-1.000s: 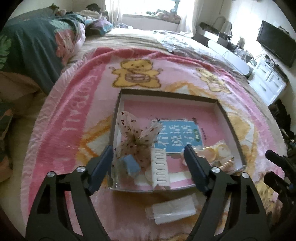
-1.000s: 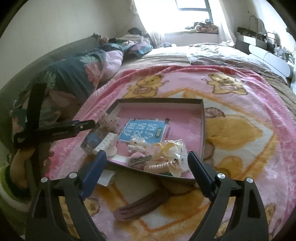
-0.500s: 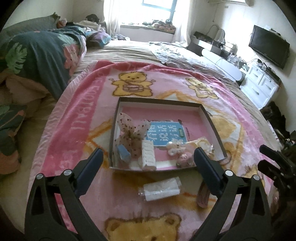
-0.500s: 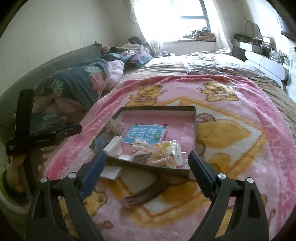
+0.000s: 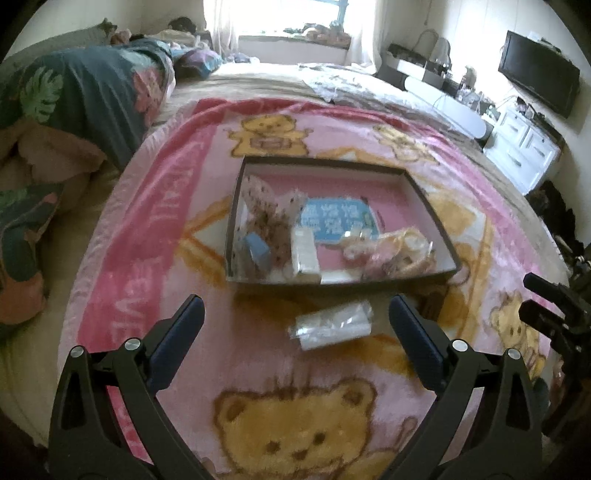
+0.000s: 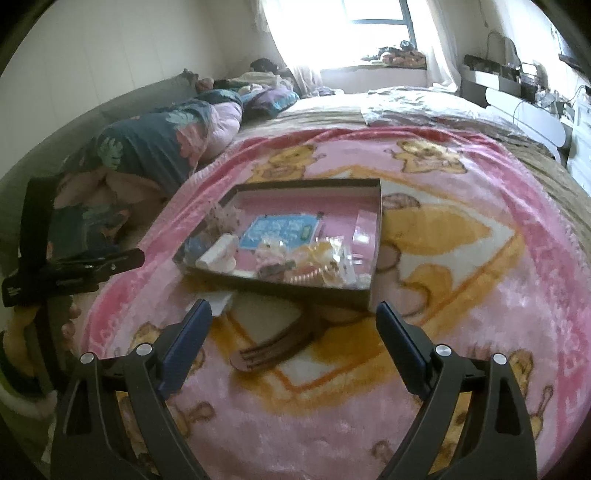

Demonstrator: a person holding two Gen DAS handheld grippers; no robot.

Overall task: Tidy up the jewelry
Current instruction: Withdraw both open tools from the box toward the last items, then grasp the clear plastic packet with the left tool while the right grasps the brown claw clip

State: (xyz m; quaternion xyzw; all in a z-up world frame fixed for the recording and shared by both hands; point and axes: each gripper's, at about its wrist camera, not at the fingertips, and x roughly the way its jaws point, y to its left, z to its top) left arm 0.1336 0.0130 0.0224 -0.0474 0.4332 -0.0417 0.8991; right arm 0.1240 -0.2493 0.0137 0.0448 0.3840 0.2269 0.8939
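Observation:
A shallow dark-rimmed box point(image 5: 325, 161) with a pink floor lies on the pink bear blanket; it also shows in the right wrist view point(image 6: 306, 184). It holds a spotted bow point(image 5: 271, 210), a white claw clip point(image 5: 303, 251), a blue card point(image 5: 334, 218) and several small hair pieces point(image 5: 391, 251). A clear packet point(image 5: 332, 325) lies on the blanket in front of the box. A brown hair clip point(image 6: 277, 350) lies in front of the box. My left gripper point(image 5: 295, 332) is open and empty, above the blanket short of the packet. My right gripper point(image 6: 293, 334) is open and empty, above the brown clip.
The pink blanket point(image 5: 147, 258) covers a bed. A dark floral duvet point(image 5: 85, 92) is heaped at the left. A white dresser point(image 5: 524, 147) and a wall TV point(image 5: 539, 77) stand at the right. A window point(image 6: 376, 33) is at the far end.
Both grippers have pulled back and risen from the box; it now looks smaller and farther. The packet and brown clip lie where they were. Both stay open.

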